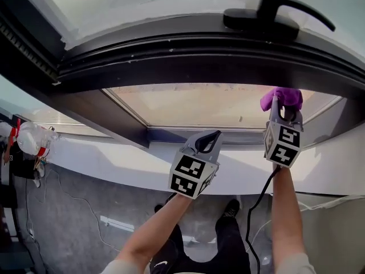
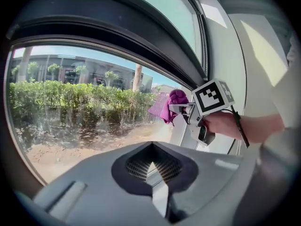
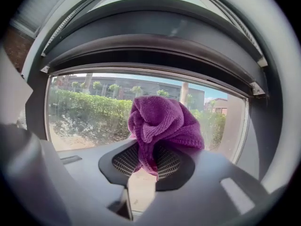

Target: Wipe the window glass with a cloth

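- Right gripper is clamping a purple cloth; the jaws are pinching its lower fold and the rest is bunching up above the tips.
- Cloth is sitting up at the glass, at the pane's right end close to the dark frame. It is looking pressed to the pane in the left gripper view, but contact is hard to confirm.
- Left gripper is holding nothing, with its jaw tips meeting at a point.
- Left gripper is hanging lower than the right one and to its left in the head view, in front of the white sill and apart from the glass.
- The left gripper view is showing the right gripper from the side, with its marker cube and the hand around its grip.
- A black handle is sitting on the frame above the pane, above the cloth.
- A black cable is running down along the right forearm.
- A green hedge, bare ground and buildings are showing through the glass.
- The person's legs and dark shoes are showing on the grey floor below the sill.
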Demonstrator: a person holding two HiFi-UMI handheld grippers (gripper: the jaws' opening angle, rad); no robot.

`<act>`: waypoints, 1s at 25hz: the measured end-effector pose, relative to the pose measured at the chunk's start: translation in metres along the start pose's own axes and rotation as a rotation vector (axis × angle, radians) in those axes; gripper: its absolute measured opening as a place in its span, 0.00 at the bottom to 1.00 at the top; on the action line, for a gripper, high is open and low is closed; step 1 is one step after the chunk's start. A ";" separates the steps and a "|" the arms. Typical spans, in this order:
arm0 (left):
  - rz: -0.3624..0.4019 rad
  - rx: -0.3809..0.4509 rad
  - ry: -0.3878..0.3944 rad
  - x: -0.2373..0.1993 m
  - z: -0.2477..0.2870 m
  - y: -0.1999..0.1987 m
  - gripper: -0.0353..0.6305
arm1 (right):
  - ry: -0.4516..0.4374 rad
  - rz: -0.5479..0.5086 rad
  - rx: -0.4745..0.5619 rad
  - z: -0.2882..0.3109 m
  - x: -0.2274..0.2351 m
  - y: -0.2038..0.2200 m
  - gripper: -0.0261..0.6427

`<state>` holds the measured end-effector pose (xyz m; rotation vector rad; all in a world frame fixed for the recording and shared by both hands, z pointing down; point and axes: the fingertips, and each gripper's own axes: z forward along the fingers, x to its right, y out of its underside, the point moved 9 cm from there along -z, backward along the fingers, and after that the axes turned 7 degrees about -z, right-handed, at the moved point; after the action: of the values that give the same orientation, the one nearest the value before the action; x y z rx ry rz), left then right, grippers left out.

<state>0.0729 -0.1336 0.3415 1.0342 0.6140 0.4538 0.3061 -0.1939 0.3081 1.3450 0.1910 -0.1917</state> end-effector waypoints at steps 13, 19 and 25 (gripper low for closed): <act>-0.053 0.020 -0.162 -0.106 -0.134 0.020 0.05 | -0.254 -0.047 0.049 0.006 -0.208 -0.055 0.19; -0.073 0.043 -0.241 -0.159 -0.192 0.028 0.05 | -0.375 -0.086 0.087 0.011 -0.311 -0.080 0.19; -0.090 0.047 -0.309 -0.197 -0.232 0.049 0.05 | -0.512 -0.156 0.124 0.018 -0.399 -0.091 0.19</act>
<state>-0.2304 -0.0817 0.3494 1.0902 0.3942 0.1949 -0.1027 -0.2196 0.3241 1.3599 -0.1508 -0.6789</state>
